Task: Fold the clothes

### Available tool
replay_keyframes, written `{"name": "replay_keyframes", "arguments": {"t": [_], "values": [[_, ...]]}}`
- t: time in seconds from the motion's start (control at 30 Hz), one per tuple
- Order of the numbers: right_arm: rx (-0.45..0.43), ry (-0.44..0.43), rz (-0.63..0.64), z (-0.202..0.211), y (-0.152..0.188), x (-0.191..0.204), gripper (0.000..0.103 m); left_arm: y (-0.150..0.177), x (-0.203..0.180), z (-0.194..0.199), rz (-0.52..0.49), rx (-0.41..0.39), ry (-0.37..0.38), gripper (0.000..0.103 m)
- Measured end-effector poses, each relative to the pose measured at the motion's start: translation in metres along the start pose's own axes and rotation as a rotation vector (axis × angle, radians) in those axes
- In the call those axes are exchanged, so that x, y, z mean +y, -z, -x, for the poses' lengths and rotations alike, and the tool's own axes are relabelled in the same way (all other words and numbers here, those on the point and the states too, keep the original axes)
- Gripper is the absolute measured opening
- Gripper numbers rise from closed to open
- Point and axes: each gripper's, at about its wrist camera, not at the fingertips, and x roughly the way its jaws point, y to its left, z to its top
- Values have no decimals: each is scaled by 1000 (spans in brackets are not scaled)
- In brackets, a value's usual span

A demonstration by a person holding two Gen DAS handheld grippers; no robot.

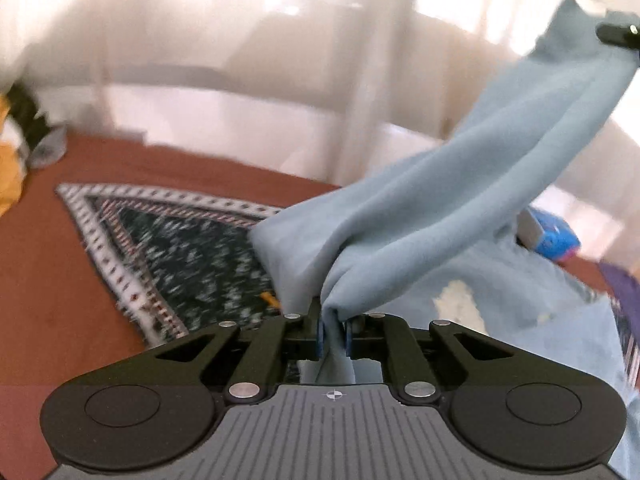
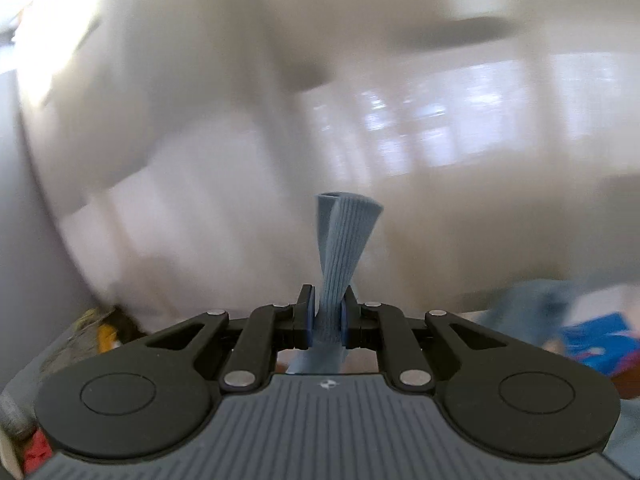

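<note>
Blue garment (image 1: 432,208) slanting up-right between grippers

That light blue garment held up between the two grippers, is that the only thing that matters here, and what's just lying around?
Part of the job:
- light blue garment, held up
- left gripper, clamped on its fabric
- right gripper, clamped on a ribbed edge

Just lying about:
- patterned cloth on the red-brown surface
- blue packet
- yellow fabric

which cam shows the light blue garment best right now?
Left wrist. There the light blue fabric garment stretches from the left gripper up to the right gripper, folds visible. The right wrist view shows only a ribbed edge strip pinched in its gripper, background blurred.
</note>
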Motion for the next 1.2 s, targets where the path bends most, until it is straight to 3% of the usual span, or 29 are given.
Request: {"name": "replay_keyframes", "arguments": {"t": [0.1, 0.2, 0.3, 0.43, 0.57, 0.67, 0.73, 0.77, 0.87, 0.9, 0.93, 1.0, 1.1, 1.2], "values": [[-9, 80, -49, 27, 19, -46, 13, 5, -23, -10, -88, 19, 2, 5], [47, 189, -151, 51, 68, -95, 11, 17, -37, -17, -171, 60, 8, 5], [161, 290, -300, 63, 135, -135, 9, 28, -45, -21, -249, 94, 13, 5], [278, 348, -383, 76, 198, -155, 9, 41, -51, -20, -396, 111, 9, 5], [297, 353, -421, 89, 218, -158, 9, 53, -53, -18, -519, 119, -12, 7], [349, 356, -423, 83, 227, -159, 9, 65, -54, -18, -597, 148, -29, 16], [377, 363, -434, 83, 232, -165, 11, 68, -48, -18, -585, 176, -13, 30], [381, 365, -447, 85, 235, -169, 14, 68, -45, -16, -576, 185, 4, 41], [394, 356, -475, 93, 238, -174, 19, 62, -34, -4, -535, 216, 81, 58], [406, 356, -466, 95, 236, -174, 26, 59, -29, 0, -508, 232, 116, 65], [418, 356, -456, 97, 234, -174, 31, 54, -23, 5, -468, 254, 158, 67], [437, 364, -433, 103, 227, -173, 57, 42, -6, 16, -353, 292, 247, 74], [409, 366, -411, 119, 213, -173, 60, 17, 20, 29, -159, 266, 313, 77], [347, 357, -419, 130, 197, -178, 61, -12, 38, 17, -37, 184, 256, 79]]}}
